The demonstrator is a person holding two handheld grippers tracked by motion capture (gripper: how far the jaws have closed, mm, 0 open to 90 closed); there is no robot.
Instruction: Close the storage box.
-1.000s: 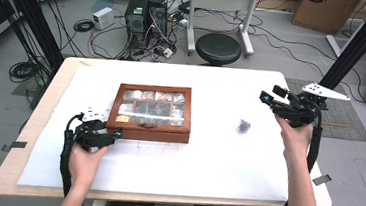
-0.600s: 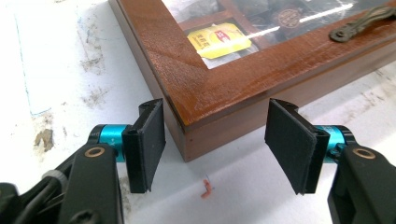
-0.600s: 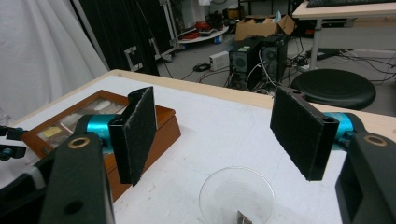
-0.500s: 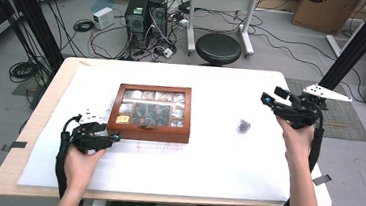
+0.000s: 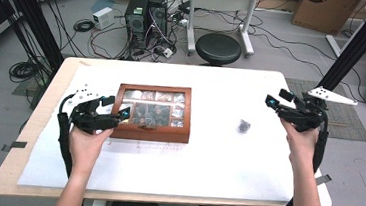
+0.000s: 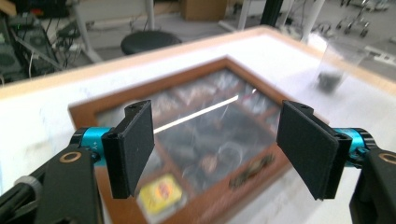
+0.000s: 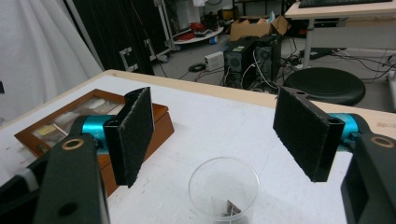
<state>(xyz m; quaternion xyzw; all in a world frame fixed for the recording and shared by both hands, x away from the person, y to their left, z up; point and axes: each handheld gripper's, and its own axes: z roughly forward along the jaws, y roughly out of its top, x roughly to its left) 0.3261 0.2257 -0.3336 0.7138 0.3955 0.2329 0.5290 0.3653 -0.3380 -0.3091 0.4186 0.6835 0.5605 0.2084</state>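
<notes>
Lying beneath the left gripper's [image 6: 215,144] parted fingers, the wooden box [image 6: 187,140].

We cannot make out the items under the wooden box's [image 6: 187,140] glass lid, blurred by glare. The clear cup [image 7: 224,191] is cut off below, its dark contents too small to name.

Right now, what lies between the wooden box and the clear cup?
Nothing: in the high view, only bare white table cover separates the wooden box from the clear cup.
</notes>
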